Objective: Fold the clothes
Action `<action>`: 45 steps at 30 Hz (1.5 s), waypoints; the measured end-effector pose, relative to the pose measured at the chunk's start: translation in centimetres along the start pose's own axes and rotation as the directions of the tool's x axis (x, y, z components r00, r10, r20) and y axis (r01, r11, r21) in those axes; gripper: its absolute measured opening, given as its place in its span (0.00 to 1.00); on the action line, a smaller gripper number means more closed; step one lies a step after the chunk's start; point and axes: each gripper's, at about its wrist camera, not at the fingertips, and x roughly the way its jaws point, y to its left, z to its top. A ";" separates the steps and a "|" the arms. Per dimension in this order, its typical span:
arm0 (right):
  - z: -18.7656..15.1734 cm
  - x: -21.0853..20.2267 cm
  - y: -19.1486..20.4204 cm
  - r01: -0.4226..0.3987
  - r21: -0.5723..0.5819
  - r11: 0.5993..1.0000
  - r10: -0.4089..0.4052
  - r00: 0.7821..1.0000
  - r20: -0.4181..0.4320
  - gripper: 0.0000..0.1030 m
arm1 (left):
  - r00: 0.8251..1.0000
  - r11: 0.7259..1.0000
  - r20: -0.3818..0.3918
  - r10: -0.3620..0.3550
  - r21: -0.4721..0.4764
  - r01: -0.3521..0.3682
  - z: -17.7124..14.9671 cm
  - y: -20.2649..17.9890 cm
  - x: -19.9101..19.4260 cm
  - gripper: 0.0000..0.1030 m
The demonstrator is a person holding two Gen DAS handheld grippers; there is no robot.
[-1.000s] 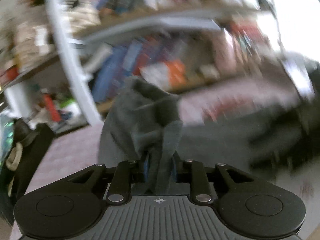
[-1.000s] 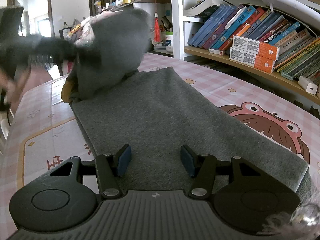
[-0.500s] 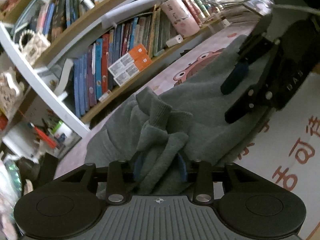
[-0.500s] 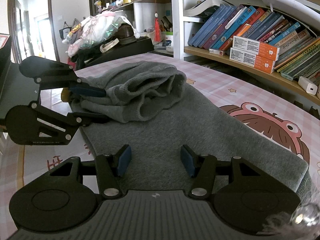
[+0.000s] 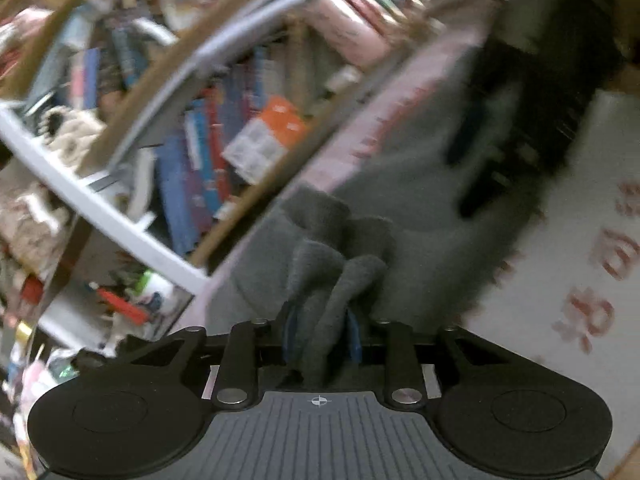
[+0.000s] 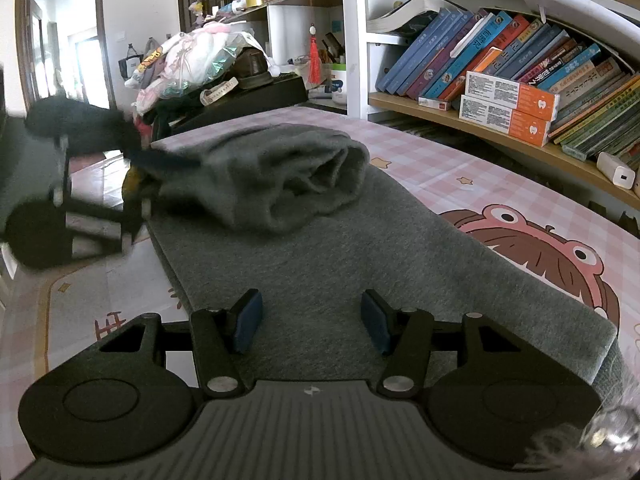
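The left gripper point(image 5: 322, 334) pinches a bunched fold of the grey sweater point(image 6: 320, 248). The right gripper point(image 6: 310, 322) hovers spread above the sweater's flat part on the pink checked tablecloth point(image 6: 500, 184).

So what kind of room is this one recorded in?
Most likely a lived-in home room: crowded bookshelves, a pink checked cartoon tablecloth under the grey garment, and a heap of clothes and bags behind.
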 end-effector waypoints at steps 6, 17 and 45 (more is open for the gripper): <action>0.0 0.0 0.0 0.000 0.000 1.000 0.000 1.000 0.000 0.52 | 0.999 0.999 0.021 -0.031 -0.012 0.031 -0.2 0.1 -1.4 0.47; 0.0 0.0 0.0 0.002 -0.003 1.000 -0.002 1.000 0.000 0.52 | 0.980 0.844 0.200 -0.010 -0.523 0.116 0.0 7.7 -2.4 0.69; -0.2 -1.2 -0.3 0.018 0.023 1.000 -0.018 1.000 0.019 0.52 | 0.997 0.875 0.069 -0.035 -0.480 0.064 -3.7 6.7 -1.4 0.69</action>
